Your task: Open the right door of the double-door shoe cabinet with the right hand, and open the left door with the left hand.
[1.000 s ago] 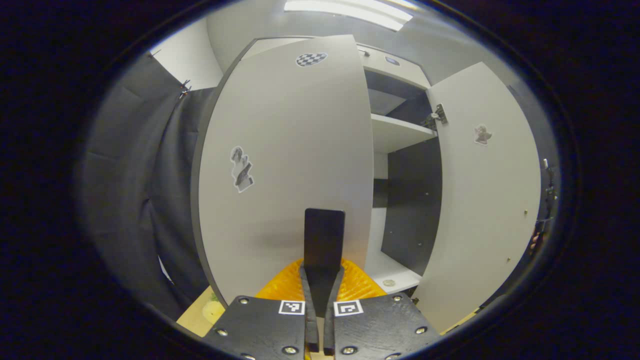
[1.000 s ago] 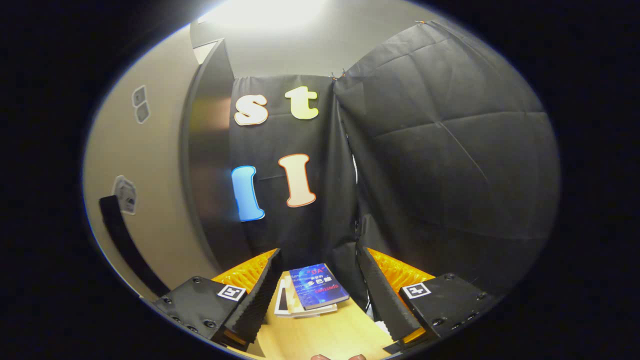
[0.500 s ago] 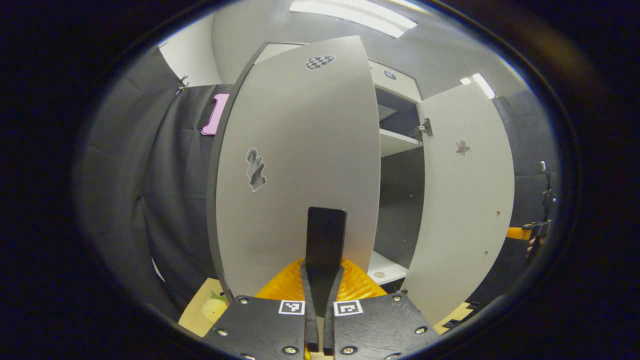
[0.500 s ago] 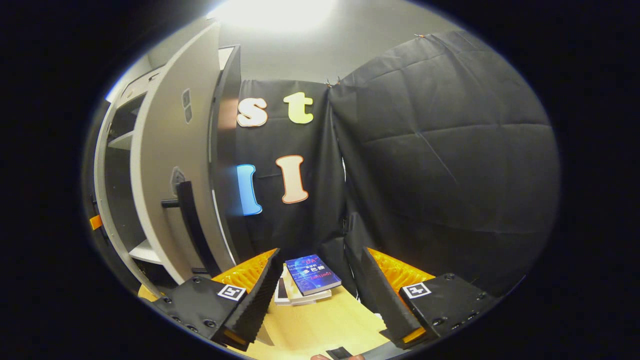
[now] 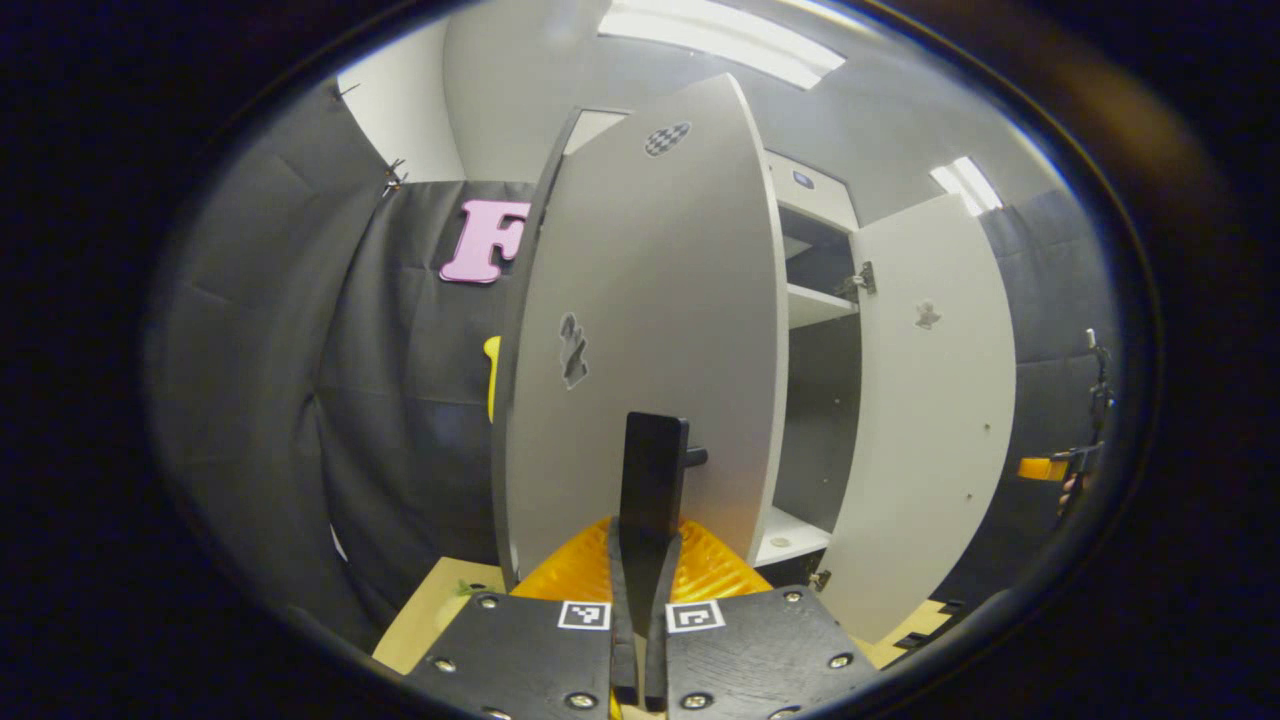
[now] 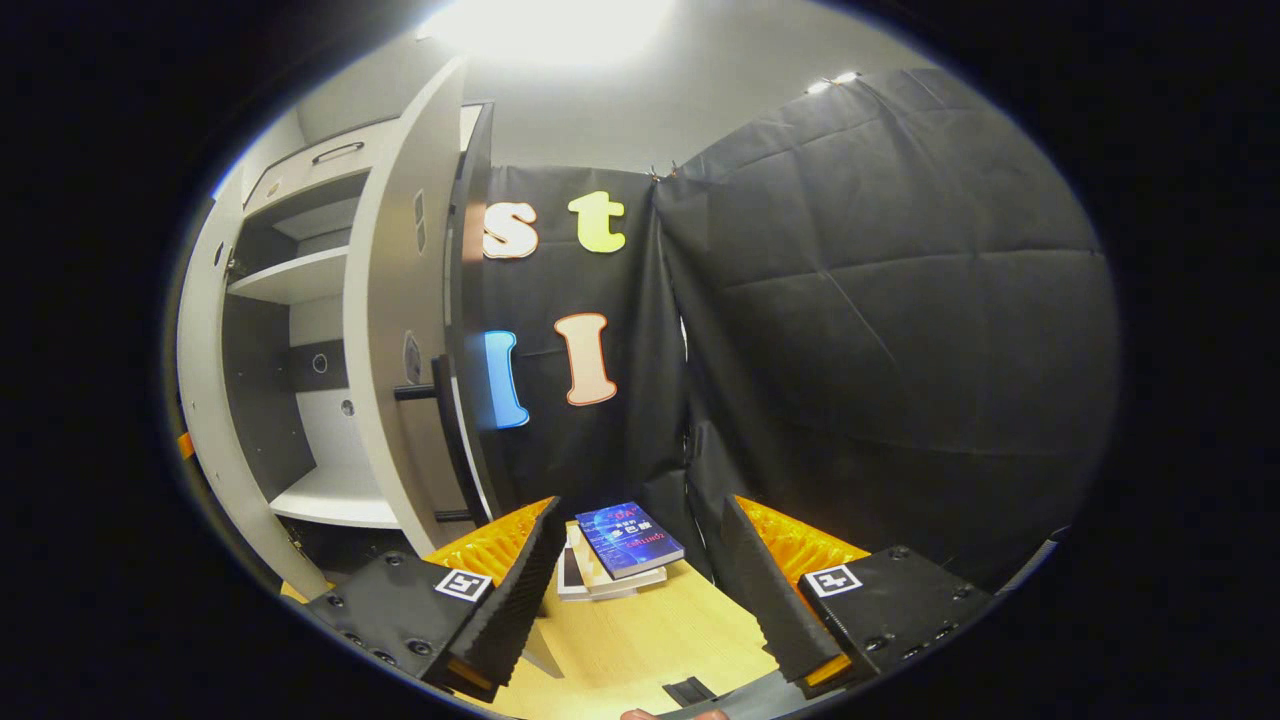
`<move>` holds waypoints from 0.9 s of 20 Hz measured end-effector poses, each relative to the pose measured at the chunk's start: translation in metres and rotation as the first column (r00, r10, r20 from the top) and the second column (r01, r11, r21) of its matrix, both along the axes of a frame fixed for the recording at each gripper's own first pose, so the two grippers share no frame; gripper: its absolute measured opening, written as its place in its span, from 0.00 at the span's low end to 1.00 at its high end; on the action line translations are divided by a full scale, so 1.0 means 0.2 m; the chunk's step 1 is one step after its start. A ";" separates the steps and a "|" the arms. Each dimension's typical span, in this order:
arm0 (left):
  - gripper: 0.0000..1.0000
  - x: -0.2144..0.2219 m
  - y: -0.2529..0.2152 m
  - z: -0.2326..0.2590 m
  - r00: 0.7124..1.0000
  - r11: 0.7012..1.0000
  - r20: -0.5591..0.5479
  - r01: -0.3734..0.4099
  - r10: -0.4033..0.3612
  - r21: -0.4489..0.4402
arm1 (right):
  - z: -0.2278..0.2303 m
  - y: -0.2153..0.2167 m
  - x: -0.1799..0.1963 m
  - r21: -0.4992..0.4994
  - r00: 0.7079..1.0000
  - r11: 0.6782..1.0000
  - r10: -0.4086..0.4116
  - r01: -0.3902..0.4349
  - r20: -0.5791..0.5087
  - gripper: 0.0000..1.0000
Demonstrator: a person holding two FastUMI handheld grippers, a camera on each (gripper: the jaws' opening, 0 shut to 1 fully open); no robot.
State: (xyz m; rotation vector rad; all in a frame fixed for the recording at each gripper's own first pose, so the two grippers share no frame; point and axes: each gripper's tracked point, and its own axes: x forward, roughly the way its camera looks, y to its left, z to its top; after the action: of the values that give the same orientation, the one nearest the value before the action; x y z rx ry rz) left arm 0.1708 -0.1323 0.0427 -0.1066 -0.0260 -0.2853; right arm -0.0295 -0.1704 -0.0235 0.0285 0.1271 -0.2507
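Observation:
The left door (image 5: 650,300) of the pale grey shoe cabinet stands partly swung out, and its black bar handle (image 5: 655,465) is pinched between the fingers of my left gripper (image 5: 645,560), which is shut on it. The right door (image 5: 935,420) hangs wide open, its inner face showing. In the right gripper view, my right gripper (image 6: 640,600) is open and holds nothing, a short way right of the right door (image 6: 395,320) and its black handle (image 6: 450,440). White shelves (image 6: 295,280) show inside the cabinet.
A small stack of books (image 6: 625,545) lies on the wooden tabletop (image 6: 640,650) in front of my right gripper. Black cloth walls (image 6: 880,300) close in the right side and the back. The other gripper (image 5: 1045,468) shows far right in the left gripper view.
The left door has swung further out with my left gripper on its handle. My right gripper has drawn away from the right door, so more of the cabinet's inside shows.

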 end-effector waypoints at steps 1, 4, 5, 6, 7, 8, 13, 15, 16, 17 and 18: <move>0.06 -0.01 0.03 0.01 1.000 1.000 0.001 -0.008 0.008 0.005 | 0.00 0.01 0.00 -0.003 1.000 1.000 0.004 -0.004 0.002 0.92; 0.05 -0.03 0.13 0.02 0.999 0.999 0.010 -0.038 0.038 0.023 | 0.00 0.04 -0.02 -0.001 1.000 1.000 0.015 -0.015 0.005 0.92; 0.04 -0.03 0.16 0.02 0.999 0.999 0.015 -0.047 0.047 0.023 | 0.00 0.04 -0.03 0.003 1.000 1.000 0.017 -0.017 0.004 0.92; 0.04 -0.03 0.19 0.02 0.998 0.998 0.018 -0.054 0.054 0.024 | 0.00 0.05 -0.04 0.013 1.000 1.000 0.019 -0.019 0.001 0.92; 0.05 -0.04 0.22 0.01 0.998 0.998 0.018 -0.061 0.060 0.026 | 0.00 0.06 -0.05 0.025 1.000 0.999 0.023 -0.023 0.002 0.92; 0.05 -0.05 0.24 0.01 0.998 0.997 0.018 -0.065 0.065 0.030 | 0.00 0.07 -0.06 0.033 1.000 0.999 0.027 -0.027 0.006 0.92; 0.05 -0.04 0.36 0.00 0.999 0.999 0.020 -0.040 0.039 0.030 | 0.01 0.07 -0.11 0.026 1.000 0.999 0.019 -0.019 -0.010 0.98; 0.04 -0.04 0.45 0.02 0.999 0.997 0.027 -0.047 0.045 0.053 | 0.03 0.12 -0.12 0.056 0.999 0.997 0.045 -0.045 -0.005 0.98; 0.04 -0.03 0.50 0.01 0.998 0.995 0.024 -0.065 0.063 0.074 | 0.04 0.13 -0.11 0.061 0.998 0.996 0.059 -0.058 -0.008 0.98; 0.04 -0.01 0.56 -0.02 0.995 0.991 0.016 -0.095 0.094 0.093 | 0.04 0.13 -0.10 0.052 0.997 0.996 0.071 -0.070 -0.011 0.98; 0.02 0.01 0.65 -0.03 0.989 0.983 0.019 -0.149 0.148 0.111 | 0.04 0.11 -0.10 0.035 0.997 0.996 0.078 -0.077 -0.015 0.98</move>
State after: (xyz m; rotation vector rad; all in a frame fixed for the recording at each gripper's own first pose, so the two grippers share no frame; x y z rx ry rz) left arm 0.1720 -0.0027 0.0360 0.0088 -0.0282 -0.1373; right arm -0.0490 -0.1475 -0.0150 0.0556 0.1481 -0.1712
